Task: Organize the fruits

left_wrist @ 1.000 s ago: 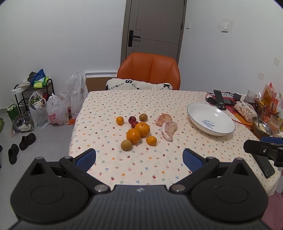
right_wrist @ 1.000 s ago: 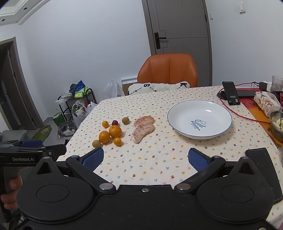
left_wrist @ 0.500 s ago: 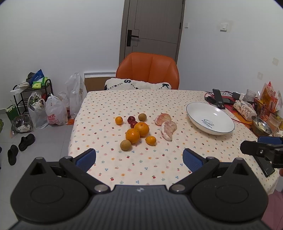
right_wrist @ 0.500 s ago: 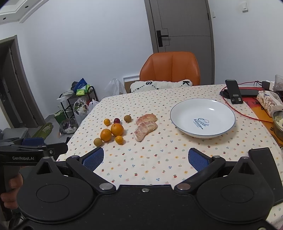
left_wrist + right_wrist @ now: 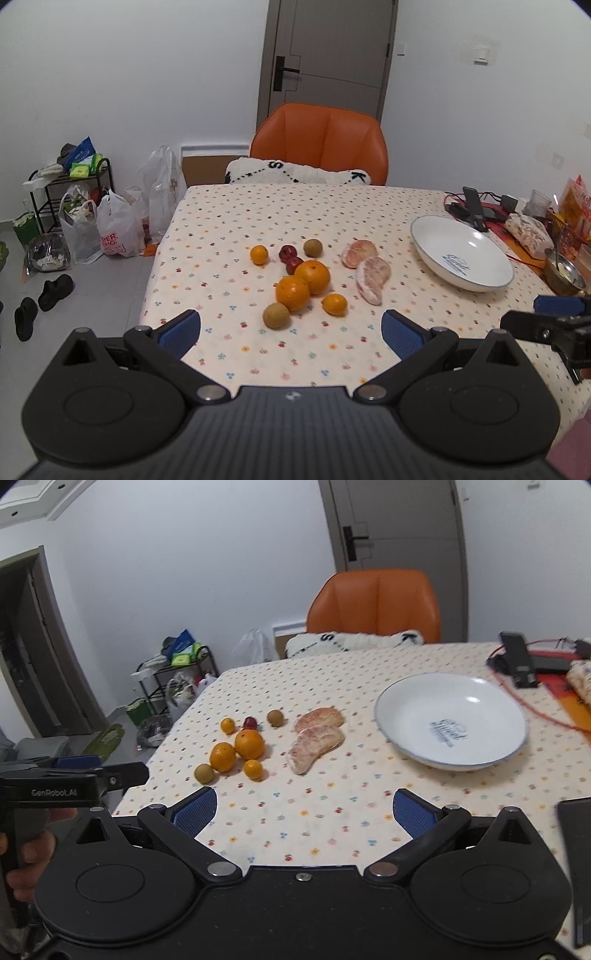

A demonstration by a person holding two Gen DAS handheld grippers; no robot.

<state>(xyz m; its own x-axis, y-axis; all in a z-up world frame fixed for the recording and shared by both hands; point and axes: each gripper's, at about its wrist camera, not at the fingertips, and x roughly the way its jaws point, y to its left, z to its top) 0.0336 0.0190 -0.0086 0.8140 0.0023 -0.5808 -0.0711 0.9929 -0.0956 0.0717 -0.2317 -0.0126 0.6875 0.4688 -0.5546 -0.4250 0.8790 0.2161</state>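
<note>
A cluster of fruit lies mid-table: two large oranges [image 5: 303, 282] [image 5: 249, 744], small yellow-orange fruits [image 5: 334, 304], brown round fruits [image 5: 275, 315], dark red fruits [image 5: 287, 254] and two peeled pomelo pieces [image 5: 372, 274] [image 5: 314, 747]. An empty white plate [image 5: 461, 254] [image 5: 450, 720] sits to the right of them. My left gripper [image 5: 291, 330] hangs open over the near table edge, short of the fruit. My right gripper [image 5: 303, 810] is open too, holding nothing, near the front edge facing the pomelo.
An orange chair [image 5: 319, 144] with a white cushion stands at the far side. Phones, cables, a snack bag [image 5: 528, 230] and a metal bowl [image 5: 563, 273] crowd the table's right edge. Bags and a rack [image 5: 74, 206] stand on the floor to the left.
Both grippers have moved slightly forward toward the table; the fruit and plate appear a bit nearer. Nothing was grasped.
</note>
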